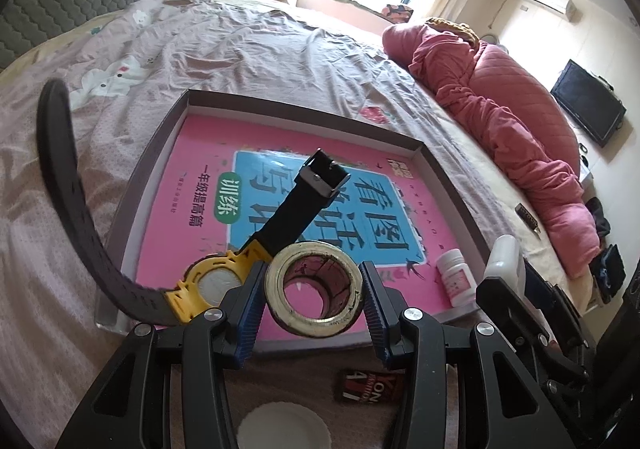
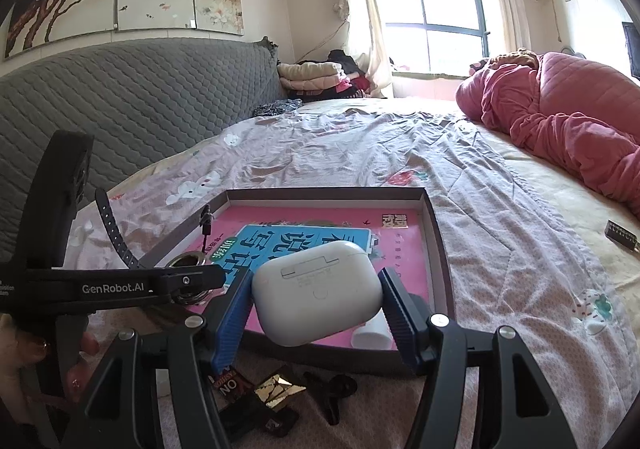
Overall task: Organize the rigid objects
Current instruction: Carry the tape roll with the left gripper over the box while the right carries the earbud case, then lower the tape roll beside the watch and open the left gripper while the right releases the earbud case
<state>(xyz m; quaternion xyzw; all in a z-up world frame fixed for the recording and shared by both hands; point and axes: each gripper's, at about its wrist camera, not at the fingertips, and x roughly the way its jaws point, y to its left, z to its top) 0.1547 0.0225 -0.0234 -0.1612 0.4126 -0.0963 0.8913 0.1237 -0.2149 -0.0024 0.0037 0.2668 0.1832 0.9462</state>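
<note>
My left gripper (image 1: pixel 313 268) is shut on a roll of tape (image 1: pixel 314 323), its blue pads pressing both sides, just above the near edge of a shallow grey tray (image 1: pixel 304 105). The tray's floor is covered by a pink book (image 1: pixel 192 169). A yellow watch with black straps (image 1: pixel 212 281) leans over the tray's near left rim. My right gripper (image 2: pixel 316 277) is shut on a white earbud case (image 2: pixel 316 301), above the tray's (image 2: pixel 320 193) near right part. A small white bottle (image 1: pixel 456 277) lies in the tray's near right corner, under the case.
On the bedsheet in front of the tray lie a black card (image 2: pixel 232 385), a gold foil piece (image 2: pixel 280 389) and a black clip (image 2: pixel 332 393). A pink quilt (image 2: pixel 568 117) is heaped at the right. A small dark object (image 2: pixel 620 235) lies on the sheet at the far right. A grey headboard (image 2: pixel 140 97) stands behind.
</note>
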